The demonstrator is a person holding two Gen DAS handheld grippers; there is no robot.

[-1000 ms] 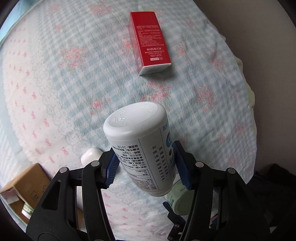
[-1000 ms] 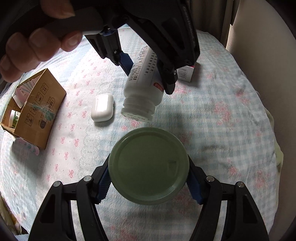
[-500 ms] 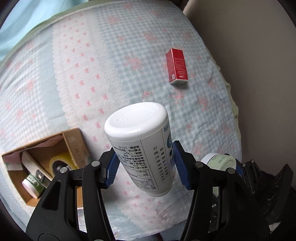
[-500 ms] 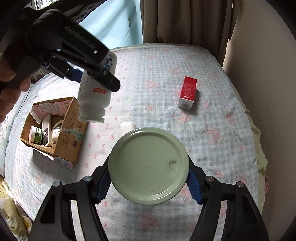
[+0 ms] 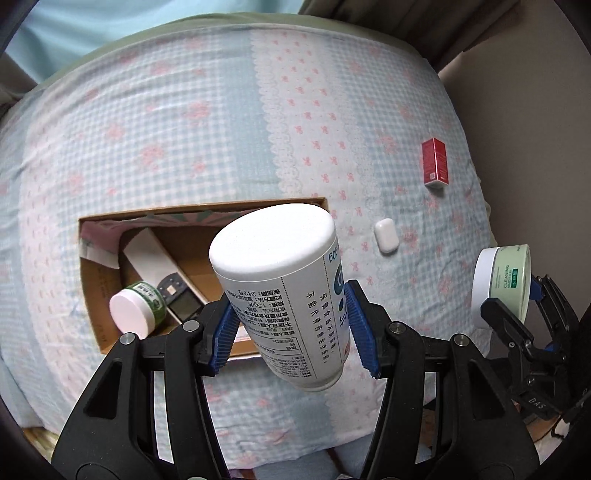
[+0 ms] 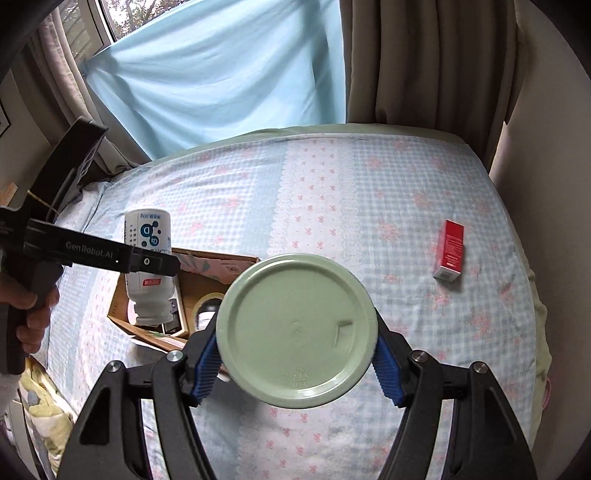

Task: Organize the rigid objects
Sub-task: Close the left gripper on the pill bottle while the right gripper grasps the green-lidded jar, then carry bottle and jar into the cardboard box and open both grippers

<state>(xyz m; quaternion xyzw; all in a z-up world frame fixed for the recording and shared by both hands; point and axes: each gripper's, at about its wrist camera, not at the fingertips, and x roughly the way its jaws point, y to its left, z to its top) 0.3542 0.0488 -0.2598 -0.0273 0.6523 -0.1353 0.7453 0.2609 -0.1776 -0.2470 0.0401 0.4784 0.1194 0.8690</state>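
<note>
Gingham bedspread [image 6: 369, 192] under cardboard box [image 5: 92, 295]; blue curtain [image 6: 221, 74] behind.

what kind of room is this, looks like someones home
Most likely a bedroom at home: the things lie on a bed with a checked floral sheet, brown curtains hang behind it, and a window shows at the upper left.

A smooth, slightly glossy white plastic bottle [image 5: 284, 291] with a printed label is being pressed by ribbed blue pads [image 5: 360, 328] set in matt black plastic arms. A matt pale-green plastic jar [image 6: 297, 330], smooth with moulded marks, is being seen over soft gingham cloth bedding [image 6: 369, 192] edged with lace. Plain brown cardboard is being shown by the box [image 5: 110, 332], glossy printed card by the red carton [image 5: 436, 164], and smooth glossy plastic by the white earbud case [image 5: 386, 236].
</note>
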